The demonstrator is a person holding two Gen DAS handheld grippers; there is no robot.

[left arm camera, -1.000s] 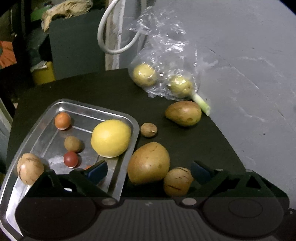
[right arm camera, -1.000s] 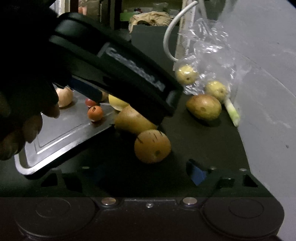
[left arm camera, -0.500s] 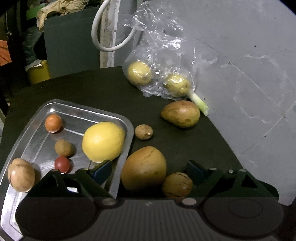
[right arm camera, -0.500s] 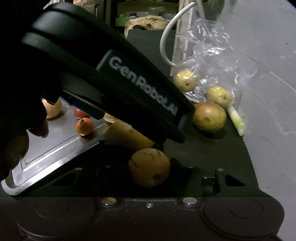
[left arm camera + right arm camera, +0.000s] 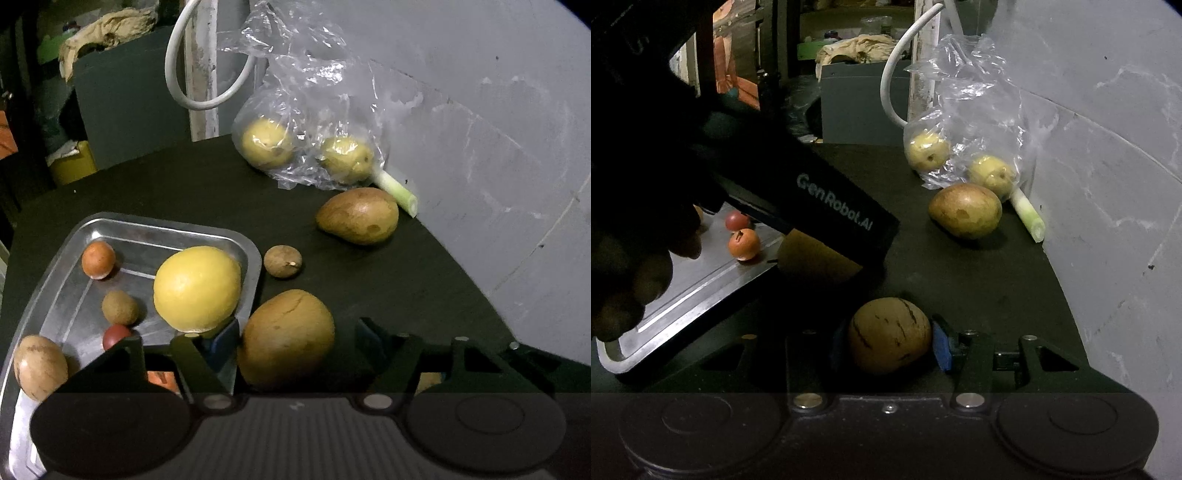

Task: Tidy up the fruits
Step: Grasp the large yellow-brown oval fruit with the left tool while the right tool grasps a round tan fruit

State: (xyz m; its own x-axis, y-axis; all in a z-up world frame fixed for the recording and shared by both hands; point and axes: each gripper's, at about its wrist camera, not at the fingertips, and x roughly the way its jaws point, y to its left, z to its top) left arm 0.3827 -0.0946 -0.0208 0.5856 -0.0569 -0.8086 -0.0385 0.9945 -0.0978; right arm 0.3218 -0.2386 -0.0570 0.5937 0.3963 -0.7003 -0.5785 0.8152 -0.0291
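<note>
My left gripper (image 5: pixel 293 339) stands open astride a large brown fruit (image 5: pixel 286 336) on the dark table, right beside the metal tray (image 5: pixel 147 221); a small gap shows at the right pad. The tray holds a big yellow fruit (image 5: pixel 197 288), a small orange one (image 5: pixel 98 259), a small brown one (image 5: pixel 120 307), a red one (image 5: pixel 115 335) and a tan one (image 5: pixel 40 367). My right gripper (image 5: pixel 888 349) is shut on a round tan fruit with dark streaks (image 5: pixel 890 334), low on the table. In the right wrist view the left gripper's black body (image 5: pixel 812 206) hides much of the tray (image 5: pixel 683 295).
A brown pear-shaped fruit (image 5: pixel 358 216) and a small brown fruit (image 5: pixel 282 260) lie loose on the table. A clear plastic bag (image 5: pixel 314 110) with two yellow fruits leans on the grey wall (image 5: pixel 480 147), beside a pale green stalk (image 5: pixel 395 188). A person's hand (image 5: pixel 628 288) holds the left gripper.
Both grippers moved forward and narrowed. The right one closed its pads onto the streaked fruit. The left one's pads drew in around the large brown fruit.
</note>
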